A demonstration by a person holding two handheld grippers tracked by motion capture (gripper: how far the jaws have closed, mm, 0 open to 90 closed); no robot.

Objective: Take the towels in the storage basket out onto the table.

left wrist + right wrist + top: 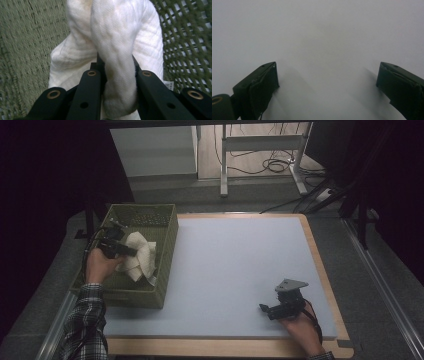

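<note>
A white cloth (139, 259) hangs bunched inside the green woven basket (168, 236) at the table's left. My left gripper (131, 251) is shut on a fold of it. In the left gripper view the cloth (117, 35) rises between the two black jaws, which pinch it, and the basket wall (30, 50) lies behind. My right gripper (263, 308) rests low at the front right of the pale mat (235, 260), a hand around it. In the right gripper view its jaws stand wide apart over the bare mat (324, 37), and the right gripper (328, 75) is open with nothing between its jaws.
The basket stands at the left edge of the wooden table (320, 265). Behind the table are a desk frame (260, 150) and cables (272, 166) on the floor. A dark curtain (45, 180) hangs at the left.
</note>
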